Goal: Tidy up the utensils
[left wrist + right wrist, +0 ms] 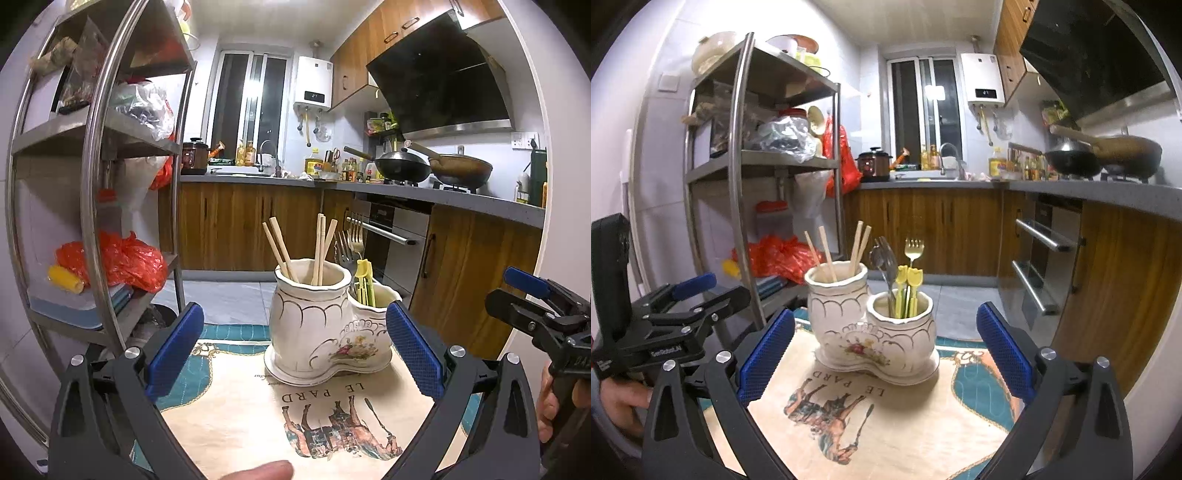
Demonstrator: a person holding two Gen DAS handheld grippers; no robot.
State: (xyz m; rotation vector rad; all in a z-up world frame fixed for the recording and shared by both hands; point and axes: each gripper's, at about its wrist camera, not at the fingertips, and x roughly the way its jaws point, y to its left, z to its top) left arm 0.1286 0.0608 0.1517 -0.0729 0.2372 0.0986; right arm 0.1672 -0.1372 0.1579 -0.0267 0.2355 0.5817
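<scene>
A white ceramic double utensil holder (314, 332) (871, 332) stands on a printed cloth (258, 417) (905, 417). Its taller cup holds several wooden chopsticks (282, 249) (827, 254). Its shorter cup holds forks, spoons and yellow-handled utensils (364, 280) (908, 280). My left gripper (295, 347) is open and empty, just in front of the holder. My right gripper (886, 347) is open and empty, also in front of the holder. Each gripper shows at the edge of the other's view, the right one (535, 306) and the left one (683, 306).
A steel shelf rack (96, 184) (738, 166) with bags and jars stands close on the left. Wooden cabinets, an oven (395, 240) (1045, 254) and a counter with woks (432, 166) (1108, 155) run along the back and right.
</scene>
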